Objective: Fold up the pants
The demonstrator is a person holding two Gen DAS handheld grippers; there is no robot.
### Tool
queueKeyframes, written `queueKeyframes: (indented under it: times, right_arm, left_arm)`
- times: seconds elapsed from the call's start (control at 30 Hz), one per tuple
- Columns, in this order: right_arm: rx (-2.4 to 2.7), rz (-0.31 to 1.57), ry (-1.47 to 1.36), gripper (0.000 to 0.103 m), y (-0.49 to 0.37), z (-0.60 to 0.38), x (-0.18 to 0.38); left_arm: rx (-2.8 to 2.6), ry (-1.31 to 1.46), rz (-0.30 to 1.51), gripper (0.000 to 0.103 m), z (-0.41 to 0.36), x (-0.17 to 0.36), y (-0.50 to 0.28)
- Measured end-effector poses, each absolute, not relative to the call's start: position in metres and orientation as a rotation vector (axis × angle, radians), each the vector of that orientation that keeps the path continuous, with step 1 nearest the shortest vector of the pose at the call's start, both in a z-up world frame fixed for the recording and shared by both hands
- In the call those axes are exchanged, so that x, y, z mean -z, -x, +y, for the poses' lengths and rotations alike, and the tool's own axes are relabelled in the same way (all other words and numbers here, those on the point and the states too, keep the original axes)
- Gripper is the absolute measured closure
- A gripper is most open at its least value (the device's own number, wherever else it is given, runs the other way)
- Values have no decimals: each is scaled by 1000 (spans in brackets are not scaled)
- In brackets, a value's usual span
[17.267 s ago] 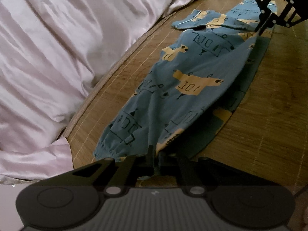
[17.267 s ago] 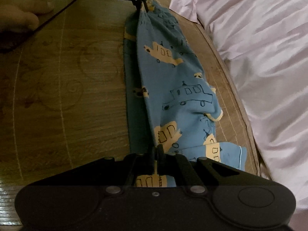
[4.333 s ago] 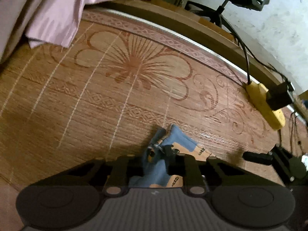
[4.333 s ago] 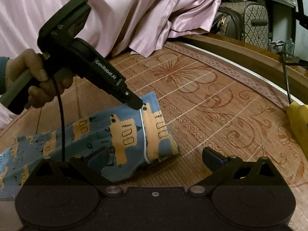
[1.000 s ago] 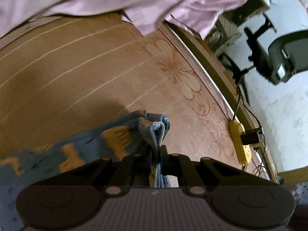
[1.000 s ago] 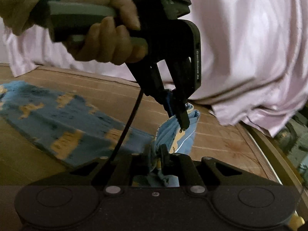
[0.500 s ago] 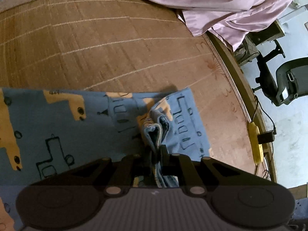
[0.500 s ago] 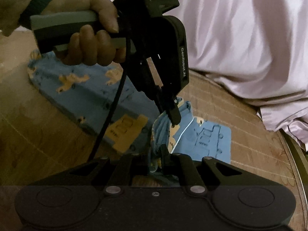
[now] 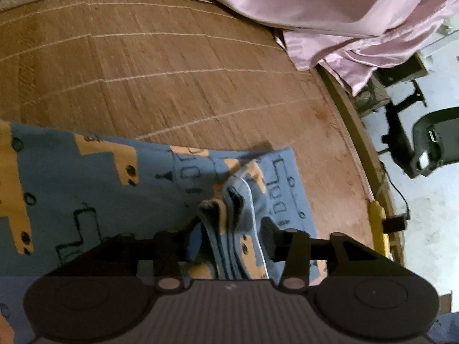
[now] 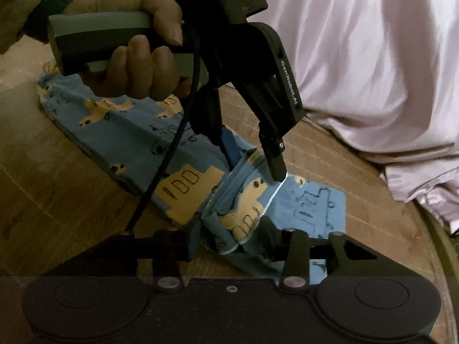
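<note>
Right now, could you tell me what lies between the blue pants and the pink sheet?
Only a bare stretch of the woven mat separates the pants from the pink sheet; the left wrist view shows it.

since half a second ago, both sets of jaws sprung wide, left gripper (image 9: 229,238) and right gripper (image 10: 229,236) letting go the bunched end of the pants (image 10: 243,200), now slumped onto the mat (image 9: 172,86).

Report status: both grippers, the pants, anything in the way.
Left gripper open, right gripper open, both straddling the bunched end. Pants on the mat, bunched end laid over the rest. Pink sheet nearby, clear.
</note>
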State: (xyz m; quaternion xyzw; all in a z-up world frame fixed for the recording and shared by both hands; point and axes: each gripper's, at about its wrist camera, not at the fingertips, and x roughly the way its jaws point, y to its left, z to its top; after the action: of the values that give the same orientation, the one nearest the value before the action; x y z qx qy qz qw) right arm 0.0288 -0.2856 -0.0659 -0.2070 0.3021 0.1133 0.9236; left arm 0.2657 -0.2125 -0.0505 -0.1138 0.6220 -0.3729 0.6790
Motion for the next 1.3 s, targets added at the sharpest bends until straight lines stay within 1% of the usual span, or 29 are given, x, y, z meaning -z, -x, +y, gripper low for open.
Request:
queueKeyframes:
  times: [0.03, 0.07, 0.1, 0.17, 0.27, 0.43, 0.53, 0.63, 0.77, 0.97, 1.3]
  right_arm:
    - [-236, 624, 419, 77, -29, -286, 66]
    - [-238, 619, 420, 81, -29, -285, 65]
    - [-243, 613, 420, 86, -28, -285, 64]
    - [-244, 602, 425, 87, -26, -284, 63]
    - [-241, 596, 424, 88, -27, -284, 62]
    - [-230, 561, 443, 90, -21, -284, 59]
    - [-234, 571, 452, 90, -21, -284, 56]
    - [-231, 567, 441, 90, -22, -278, 49]
    - [-256, 571, 409, 90, -26, -261, 36]
    - [-330, 571, 407, 90, -35, -225, 20]
    - [-473, 589, 455, 90, -52, -167, 18]
  left_arm:
    - [826, 252, 1397, 69, -213, 50, -266]
    - [815, 249, 1394, 80, -213, 50, -266]
    - [805, 243, 1394, 85, -213, 51, -265]
    - [791, 251, 1399, 88, -213, 52, -264]
    - [788, 251, 1385, 91, -213, 50, -262]
    - [803, 253, 1333, 93, -207, 39, -256]
    - [825, 238, 1306, 93, -200, 30, -253]
    - [833, 257, 1308, 93, -187, 23, -258]
    - [843, 310, 1320, 93, -160, 21, -266]
    - [816, 353, 1284, 93, -111, 20, -269]
    - [721, 425, 1273, 93, -40, 28, -271]
